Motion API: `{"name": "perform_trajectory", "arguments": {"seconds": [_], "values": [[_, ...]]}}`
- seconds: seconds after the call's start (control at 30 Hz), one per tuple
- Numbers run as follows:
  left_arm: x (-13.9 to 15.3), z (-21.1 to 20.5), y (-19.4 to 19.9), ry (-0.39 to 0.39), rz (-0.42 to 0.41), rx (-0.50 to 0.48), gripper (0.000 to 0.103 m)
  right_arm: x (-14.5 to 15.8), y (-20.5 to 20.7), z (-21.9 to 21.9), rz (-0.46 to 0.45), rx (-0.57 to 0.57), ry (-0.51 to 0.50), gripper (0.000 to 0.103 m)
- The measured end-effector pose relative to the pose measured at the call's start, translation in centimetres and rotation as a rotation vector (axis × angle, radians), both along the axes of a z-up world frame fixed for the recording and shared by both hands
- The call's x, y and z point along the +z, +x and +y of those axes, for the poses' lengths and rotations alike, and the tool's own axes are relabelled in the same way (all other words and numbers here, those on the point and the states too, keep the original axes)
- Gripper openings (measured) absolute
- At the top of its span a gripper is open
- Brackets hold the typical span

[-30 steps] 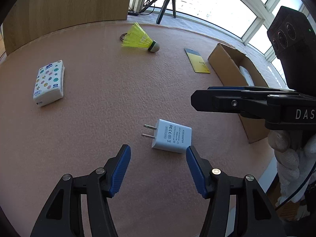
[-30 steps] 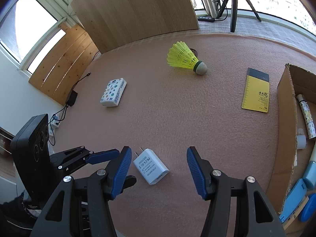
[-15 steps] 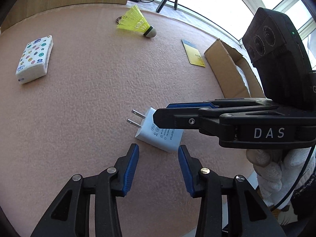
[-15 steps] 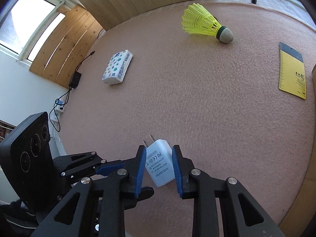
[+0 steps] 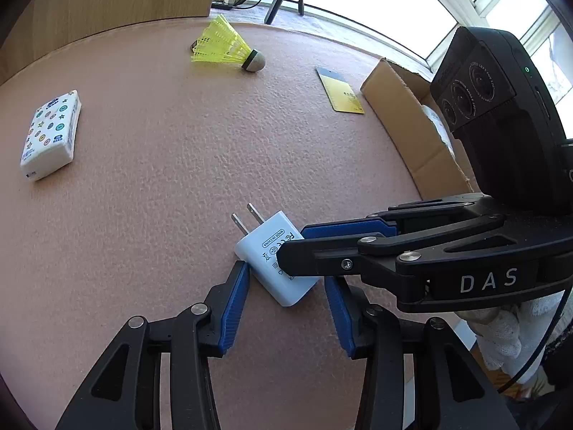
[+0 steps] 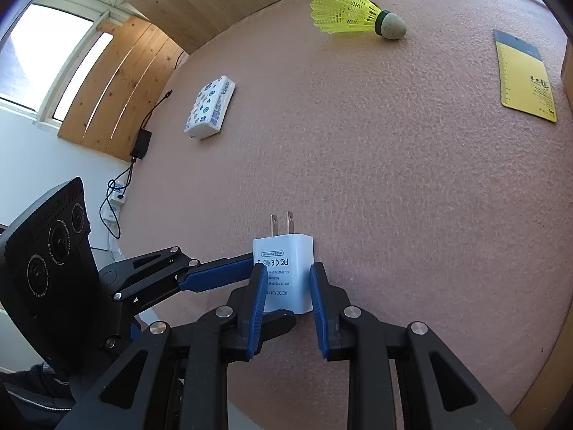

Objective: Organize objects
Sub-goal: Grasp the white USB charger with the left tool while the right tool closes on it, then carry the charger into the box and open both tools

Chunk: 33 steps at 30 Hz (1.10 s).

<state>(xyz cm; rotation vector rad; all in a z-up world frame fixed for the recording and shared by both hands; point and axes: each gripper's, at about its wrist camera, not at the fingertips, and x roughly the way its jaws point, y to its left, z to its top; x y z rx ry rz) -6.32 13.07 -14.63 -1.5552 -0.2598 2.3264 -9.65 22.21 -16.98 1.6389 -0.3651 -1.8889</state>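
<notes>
A white plug-in charger (image 5: 272, 261) (image 6: 283, 261) lies on the pink mat (image 5: 161, 179), its two prongs pointing away. My right gripper (image 6: 288, 268) is shut on it, a blue pad pressed on each side. In the left wrist view the right gripper (image 5: 293, 242) reaches in from the right. My left gripper (image 5: 286, 276) stands half open around the charger's near end. Its left pad tip touches a corner and I see no squeeze. In the right wrist view one of the left fingers (image 6: 215, 276) meets the charger's left face.
A yellow shuttlecock (image 5: 229, 48) (image 6: 351, 14) lies at the far side, a patterned tissue pack (image 5: 50, 132) (image 6: 211, 107) to the left. A yellow notepad (image 5: 342, 89) (image 6: 524, 79) and an open cardboard box (image 5: 412, 122) are on the right. A gloved hand (image 5: 501, 333) holds the right gripper.
The right gripper came down over the charger and shut on it. The charger turned so its prongs point away. The left jaws narrowed and now flank its near end.
</notes>
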Motion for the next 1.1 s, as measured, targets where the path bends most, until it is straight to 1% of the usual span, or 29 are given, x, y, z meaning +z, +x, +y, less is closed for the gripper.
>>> {"name": "perform_trajectory", "arguments": {"seconds": [0.2,0.47,0.63,0.8,0.93,1.1], "values": [[0.9,0.8,0.2,-0.027,0.023,-0.018,0.046,0.3,0.6,0.6,-0.004,-0.040,-0.027,0.022],[3.9,4.1,0.0,-0.049,0.103,-0.090,0.046,3.0,1.5,3.4,0.040,-0.117,-0.056,0.022],[5.6,7.1,-0.7,-0.041,0.145,-0.152,0.046,5.0,2.3,6.5,0.084,-0.187,-0.055,0.022],[7.0,11.1,-1.0,-0.035,0.189,-0.232,0.046,6.8,3.4,10.2,0.125,-0.266,-0.047,0.022],[7.5,14.2,-1.3,-0.022,0.206,-0.289,0.046,7.8,4.3,13.1,0.153,-0.324,-0.026,0.022],[7.8,17.9,-1.3,-0.009,0.219,-0.356,0.046,8.4,5.6,16.5,0.174,-0.392,0.005,0.022]]}}
